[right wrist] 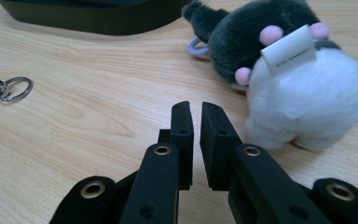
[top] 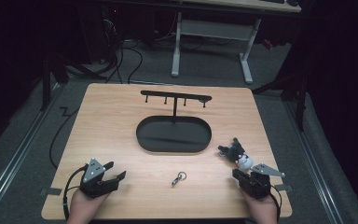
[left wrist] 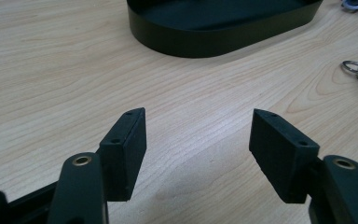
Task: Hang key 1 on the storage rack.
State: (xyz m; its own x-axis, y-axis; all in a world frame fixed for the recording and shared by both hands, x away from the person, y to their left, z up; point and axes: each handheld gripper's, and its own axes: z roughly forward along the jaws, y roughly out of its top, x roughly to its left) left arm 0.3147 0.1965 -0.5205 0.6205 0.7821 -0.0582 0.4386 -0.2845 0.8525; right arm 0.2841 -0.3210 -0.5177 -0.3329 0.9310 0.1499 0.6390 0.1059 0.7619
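Faint grey print on the white tag [right wrist: 289, 50] sewn to the plush toy [right wrist: 284, 79], too small to read; no other writing or brand anywhere. Plush lying on its side near the right front of the wooden table [top: 107, 135], dark grey fur above, white fur below, small pink spots by the tag, a pale purple loop [right wrist: 196, 46] poking out at its dark end. Just beside the right gripper [top: 240, 176], toward the table's far side, apparently not touching it. Metal key ring with clasp [top: 179, 178] flat on the bare wood between the two grippers, well apart from both, silver and shiny. Black oval tray [top: 144, 138] at the table's middle, with a thin upright post and a crossbar of small hooks [top: 176, 97] rising from its far edge. Left gripper [top: 115, 171] at the front left, held in a hand [top: 85, 205], jaws spread wide with bare wood between them. Right gripper jaws nearly together, a thin gap left, nothing between them.
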